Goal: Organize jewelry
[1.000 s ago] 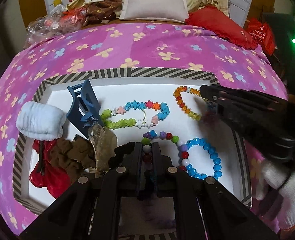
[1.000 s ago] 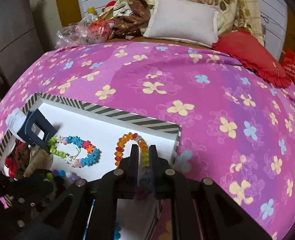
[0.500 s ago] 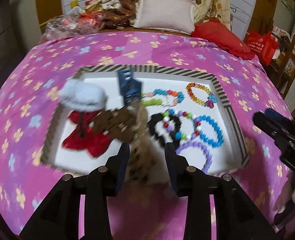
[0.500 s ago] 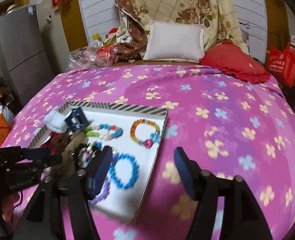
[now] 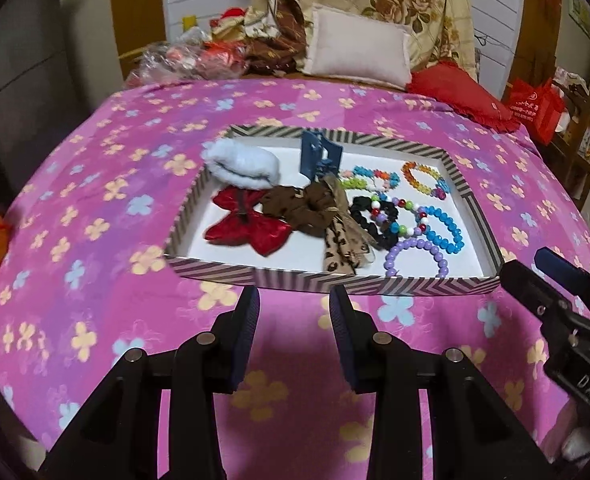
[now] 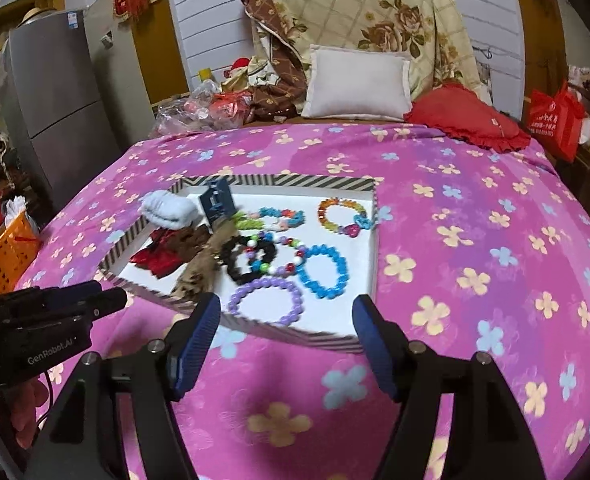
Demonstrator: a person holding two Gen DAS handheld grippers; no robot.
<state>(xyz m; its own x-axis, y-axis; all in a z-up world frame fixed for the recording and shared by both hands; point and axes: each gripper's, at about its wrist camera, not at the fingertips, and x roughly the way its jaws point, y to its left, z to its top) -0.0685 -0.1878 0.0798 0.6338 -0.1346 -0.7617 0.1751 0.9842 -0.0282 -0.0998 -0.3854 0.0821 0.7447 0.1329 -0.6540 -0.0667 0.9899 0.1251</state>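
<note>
A striped tray (image 5: 335, 280) with a white floor lies on the pink flowered bedspread. In it are a purple bead bracelet (image 5: 415, 256), a blue bead bracelet (image 5: 441, 230), a black scrunchie (image 5: 375, 220), an orange bracelet (image 5: 423, 178), a flower bracelet (image 5: 371, 178), a blue claw clip (image 5: 319, 156), a white fluffy scrunchie (image 5: 241, 166), a red bow (image 5: 247, 226) and a brown scrunchie (image 5: 299, 208). My left gripper (image 5: 294, 300) hangs open and empty just before the tray's near rim. My right gripper (image 6: 286, 308) is open and empty over the tray's (image 6: 279, 330) near right corner.
A white pillow (image 5: 359, 54), a red cushion (image 5: 459, 96) and crumpled bags (image 5: 191, 56) lie at the head of the bed. An orange basket (image 6: 9, 248) and a grey fridge (image 6: 55, 112) stand left of the bed. A red bag (image 6: 555, 120) stands at the right.
Both grippers were shut on bracelets inside the tray. They have since opened, let go and drawn back toward the near side of the bed, rising a little.
</note>
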